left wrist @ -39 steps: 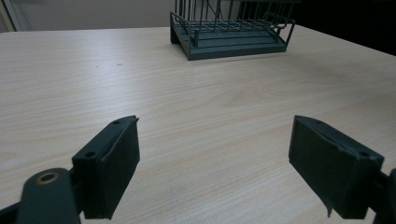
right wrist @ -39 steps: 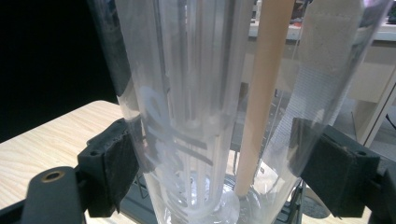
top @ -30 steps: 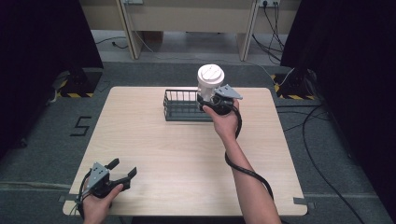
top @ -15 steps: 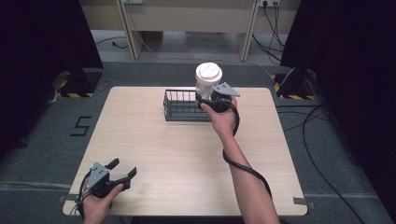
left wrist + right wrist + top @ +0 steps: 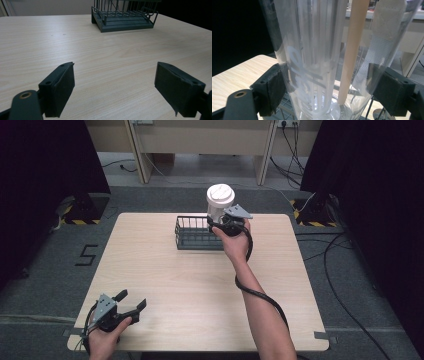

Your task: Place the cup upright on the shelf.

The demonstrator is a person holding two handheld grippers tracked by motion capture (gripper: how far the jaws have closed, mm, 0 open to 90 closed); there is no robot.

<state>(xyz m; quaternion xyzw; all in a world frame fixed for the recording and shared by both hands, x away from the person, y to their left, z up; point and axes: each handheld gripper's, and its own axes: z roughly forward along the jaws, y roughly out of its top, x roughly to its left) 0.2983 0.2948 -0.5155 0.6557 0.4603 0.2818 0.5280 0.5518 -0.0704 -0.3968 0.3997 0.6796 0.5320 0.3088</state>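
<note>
The left gripper (image 5: pixel 131 302) is held wide open and empty, low at the table's (image 5: pixel 165 280) near corner. The cup (image 5: pixel 219 204) is squeezed by the right gripper (image 5: pixel 217 226) above the basket (image 5: pixel 192 234). Lowering it inside seems next.

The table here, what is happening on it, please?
A person holds a hand-held gripper in each hand. The right hand-held gripper is shut on a clear plastic cup with a white lid, upright above the right end of the dark wire basket. The left hand-held gripper rests open and empty at the near left corner of the light wooden table.
</note>
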